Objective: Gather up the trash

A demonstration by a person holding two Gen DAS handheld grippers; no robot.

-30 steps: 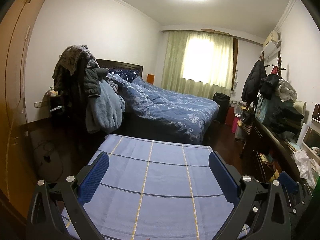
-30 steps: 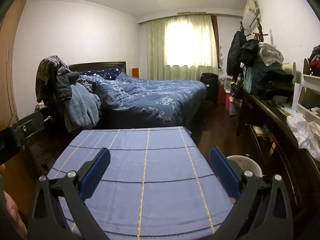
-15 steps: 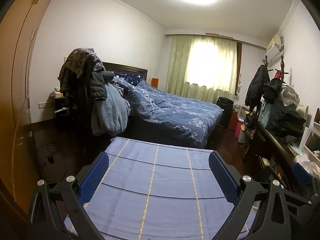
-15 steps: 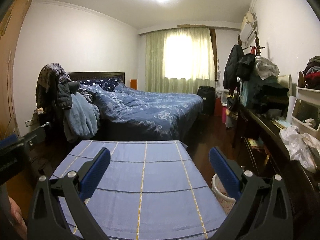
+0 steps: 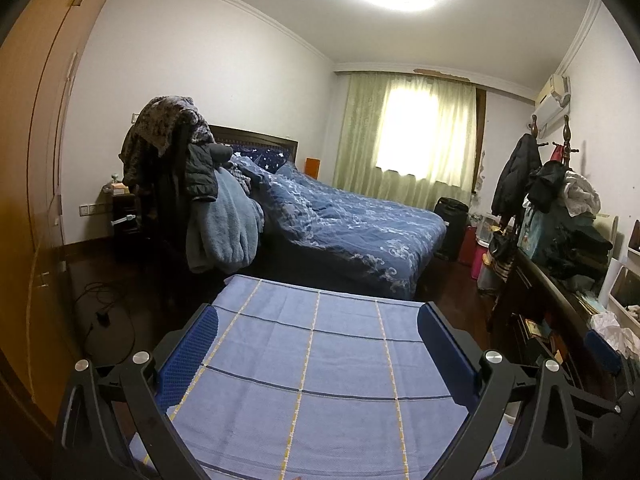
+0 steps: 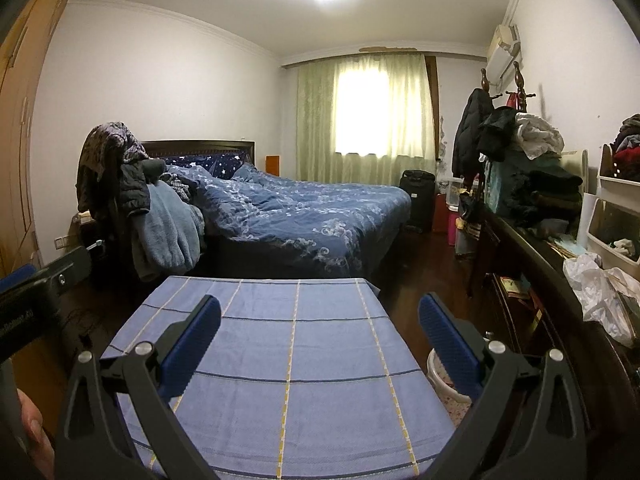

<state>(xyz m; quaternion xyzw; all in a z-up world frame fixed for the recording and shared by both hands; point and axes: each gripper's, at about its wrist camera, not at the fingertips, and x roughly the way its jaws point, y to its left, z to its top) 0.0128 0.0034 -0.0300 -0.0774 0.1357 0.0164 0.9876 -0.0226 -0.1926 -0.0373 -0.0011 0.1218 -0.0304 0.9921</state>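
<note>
Trash bin [image 6: 440, 376] beside right tongs [image 6: 320, 344], tongs spread

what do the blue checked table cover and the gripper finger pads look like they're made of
Table cover: soft woven cotton-like cloth, matte, with stitched yellow and dark lines. Finger pads: blue rubbery material, likely, with a fine dotted grip texture.

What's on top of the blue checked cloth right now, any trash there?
Nothing lies on the visible part of the cloth. Both open grippers, left and right, hover above it empty. Their frames hide the cloth's near edge. A white bin stands beside it.
</note>
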